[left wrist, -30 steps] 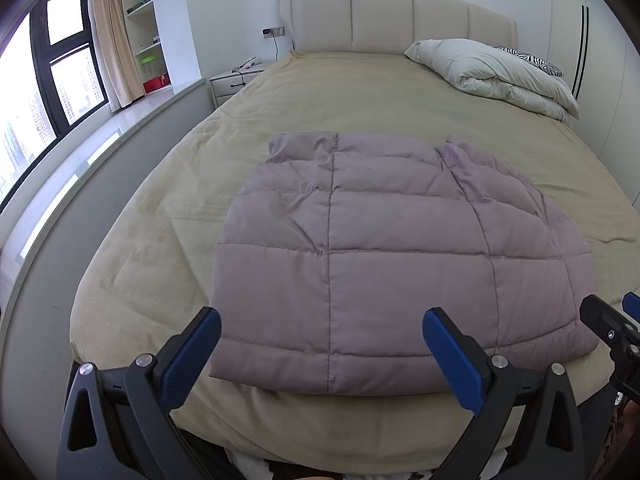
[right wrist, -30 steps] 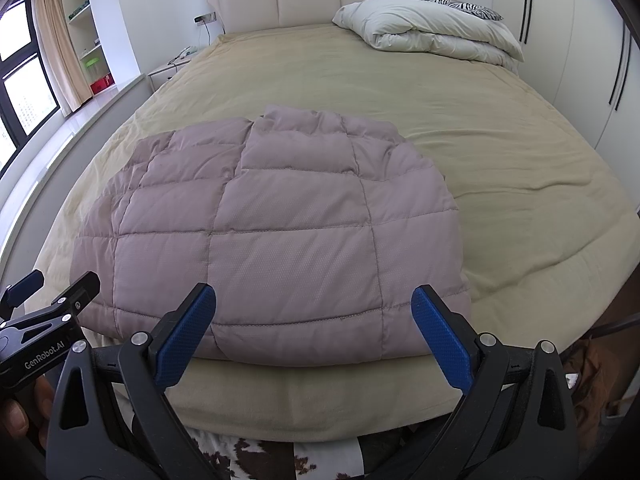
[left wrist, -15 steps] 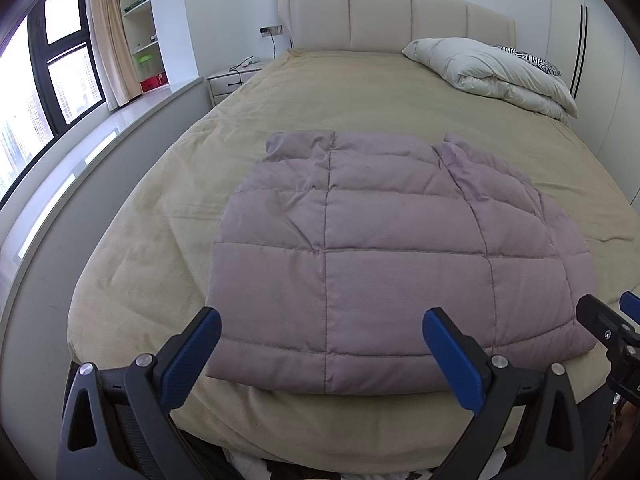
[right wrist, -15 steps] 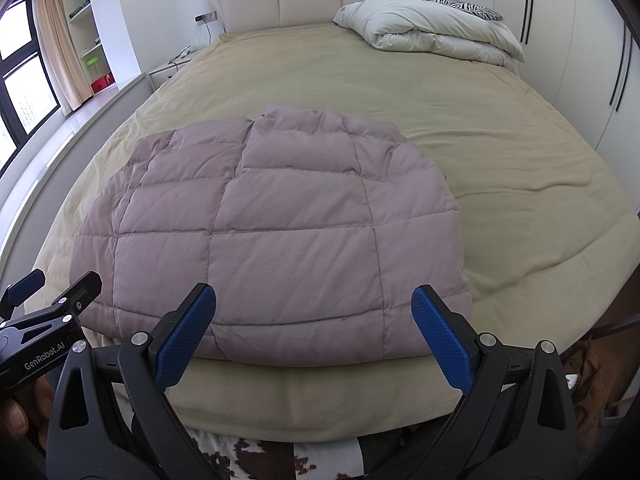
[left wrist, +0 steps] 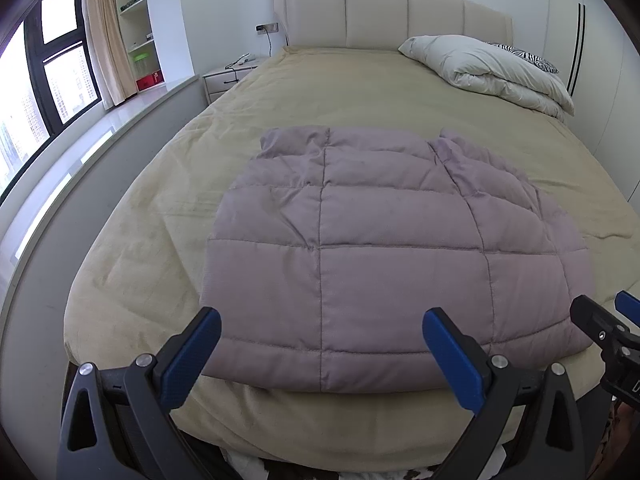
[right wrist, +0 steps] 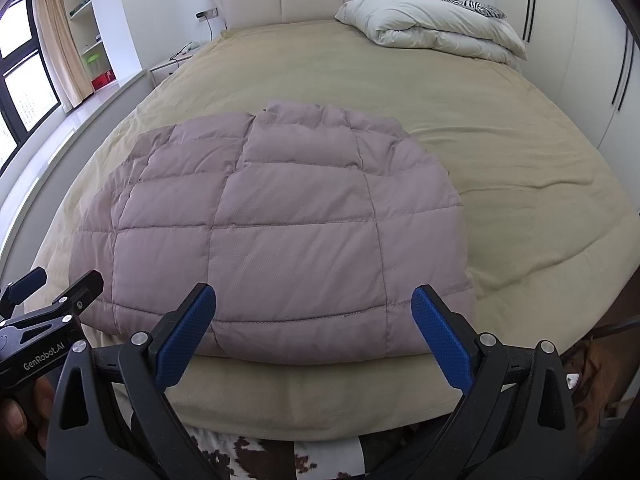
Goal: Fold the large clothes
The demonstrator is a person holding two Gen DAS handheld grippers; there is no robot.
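The fingers of the left gripper (left wrist: 320, 356) and of the right gripper (right wrist: 314, 332) stand wide apart and hold nothing, just before the quilted mauve jacket (right wrist: 272, 232) lying folded near the bed's (left wrist: 360, 92) foot edge

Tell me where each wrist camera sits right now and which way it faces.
Left wrist: on the left gripper at the bed's foot, facing the headboard over the quilted garment; open fingers show, right gripper at its right edge.
Right wrist: on the right gripper, same heading, further right; open fingers, left gripper and a hand at lower left.
Shared: garment, bed cover, pillows, headboard.
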